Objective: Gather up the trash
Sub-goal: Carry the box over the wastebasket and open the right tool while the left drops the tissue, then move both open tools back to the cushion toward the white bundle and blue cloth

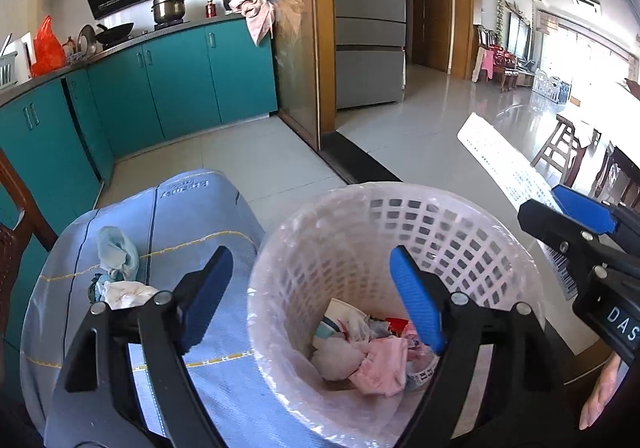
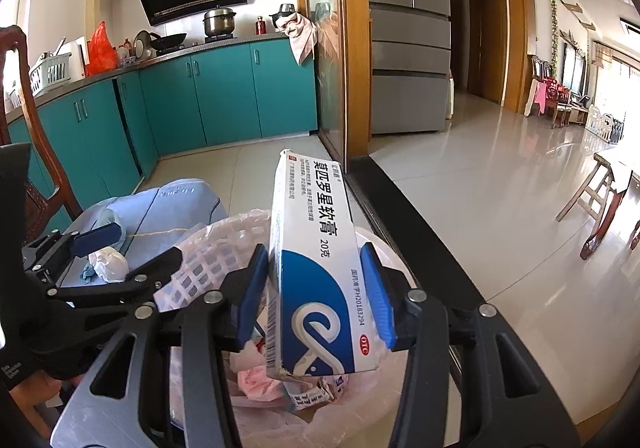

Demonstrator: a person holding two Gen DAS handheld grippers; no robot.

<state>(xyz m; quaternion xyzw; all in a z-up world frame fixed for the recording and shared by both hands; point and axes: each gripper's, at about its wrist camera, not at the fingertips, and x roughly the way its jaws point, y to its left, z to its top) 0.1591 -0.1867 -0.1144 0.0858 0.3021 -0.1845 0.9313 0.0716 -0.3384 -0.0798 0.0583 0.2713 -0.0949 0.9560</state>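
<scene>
A white lattice waste basket [image 1: 460,232] lined with a thin plastic bag holds crumpled paper and pink wrappers [image 1: 372,356]. My left gripper [image 1: 310,254] hangs open over the basket's near rim, with nothing between its blue pads. My right gripper [image 2: 316,252] is shut on a white-and-blue medicine box [image 2: 316,248], held lengthwise above the basket [image 2: 208,248]. In the left wrist view that box [image 1: 508,164] juts in from the right. Crumpled tissues and a bluish scrap [image 1: 120,288] lie on the blue cloth [image 1: 192,216] left of the basket.
Teal kitchen cabinets [image 1: 180,88] run along the back left, and a wooden chair [image 2: 36,152] stands at the left edge. A dark door threshold [image 2: 420,232] passes right of the basket. A grey refrigerator [image 2: 408,60] and a wooden stool [image 2: 596,200] stand on the tiled floor.
</scene>
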